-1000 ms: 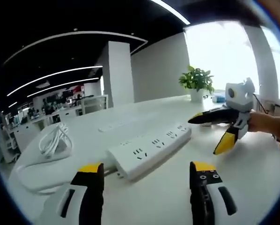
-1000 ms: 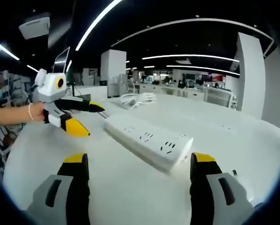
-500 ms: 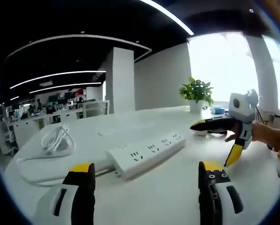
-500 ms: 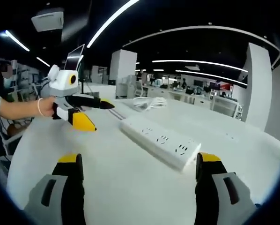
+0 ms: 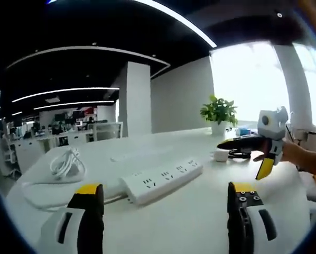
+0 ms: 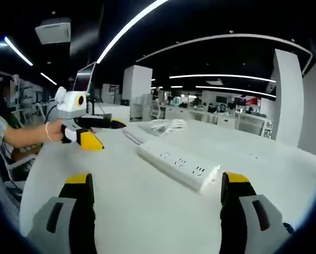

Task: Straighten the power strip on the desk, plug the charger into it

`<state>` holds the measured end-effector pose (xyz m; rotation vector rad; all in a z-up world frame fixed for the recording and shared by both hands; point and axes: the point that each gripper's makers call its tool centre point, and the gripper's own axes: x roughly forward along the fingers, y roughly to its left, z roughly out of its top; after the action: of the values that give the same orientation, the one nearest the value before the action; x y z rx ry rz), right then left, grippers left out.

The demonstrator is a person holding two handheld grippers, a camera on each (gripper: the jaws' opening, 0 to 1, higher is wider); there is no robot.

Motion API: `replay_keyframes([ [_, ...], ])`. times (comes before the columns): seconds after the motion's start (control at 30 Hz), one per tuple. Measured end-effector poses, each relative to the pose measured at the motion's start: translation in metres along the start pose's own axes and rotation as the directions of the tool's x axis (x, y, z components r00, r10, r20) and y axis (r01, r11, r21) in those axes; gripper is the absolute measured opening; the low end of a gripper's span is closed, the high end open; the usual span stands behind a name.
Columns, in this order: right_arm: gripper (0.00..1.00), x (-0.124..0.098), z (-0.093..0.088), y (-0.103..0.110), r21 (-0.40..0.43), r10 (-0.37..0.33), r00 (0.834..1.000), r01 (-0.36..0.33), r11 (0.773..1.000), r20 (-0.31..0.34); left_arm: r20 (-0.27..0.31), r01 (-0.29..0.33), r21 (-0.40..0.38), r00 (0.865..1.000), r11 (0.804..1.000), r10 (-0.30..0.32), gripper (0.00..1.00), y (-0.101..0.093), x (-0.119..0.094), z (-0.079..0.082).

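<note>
- Your left gripper (image 5: pixel 165 200): jaws wide apart, nothing between them, hovering over the white desk (image 5: pixel 189 222). It also shows in the right gripper view (image 6: pixel 97 135), off to your left, held by your hand (image 6: pixel 55 130), jaws parted there too.
- Your right gripper (image 6: pixel 157 190): jaws wide apart, holding nothing, above the desk (image 6: pixel 131 211). In the left gripper view it sits to your right (image 5: pixel 248 156), yellow tips spread, with your hand (image 5: pixel 295 153) behind it.
- Power strip (image 5: pixel 162 178): white, lying flat on the desk just ahead of the left gripper's jaws, angled away to the right; not touching either jaw. In the right gripper view the strip (image 6: pixel 178 165) lies ahead, betw. the two jaws' lines, running away to the left.
- Strip's cord (image 5: pixel 47 188) trails from its near end, left of the left gripper.
- White coiled cable (image 5: pixel 67 163): ahead-left of the left gripper, beyond the strip's cord; in the right gripper view the coil (image 6: pixel 163 125) lies past the strip's far end. Can't tell if this is the charger.
- Small white object (image 5: pixel 220 155) on the desk next to the right gripper's tips, ahead-right of the left gripper; too small to ID.
- Potted plant (image 5: pixel 220 112) at the desk's far side, beyond that.
</note>
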<state>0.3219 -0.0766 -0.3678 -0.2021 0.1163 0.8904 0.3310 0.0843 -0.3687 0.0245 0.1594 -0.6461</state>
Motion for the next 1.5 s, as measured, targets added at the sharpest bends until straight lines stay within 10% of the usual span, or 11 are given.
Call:
replay_keyframes([
  [1.5, 0.98, -0.081, -0.01, -0.023, 0.106, -0.133, 0.988, 0.125, 0.987, 0.082, 0.09, -0.005, -0.049, 0.996, 0.999, 0.009, 0.97, -0.026, -0.055, -0.002],
])
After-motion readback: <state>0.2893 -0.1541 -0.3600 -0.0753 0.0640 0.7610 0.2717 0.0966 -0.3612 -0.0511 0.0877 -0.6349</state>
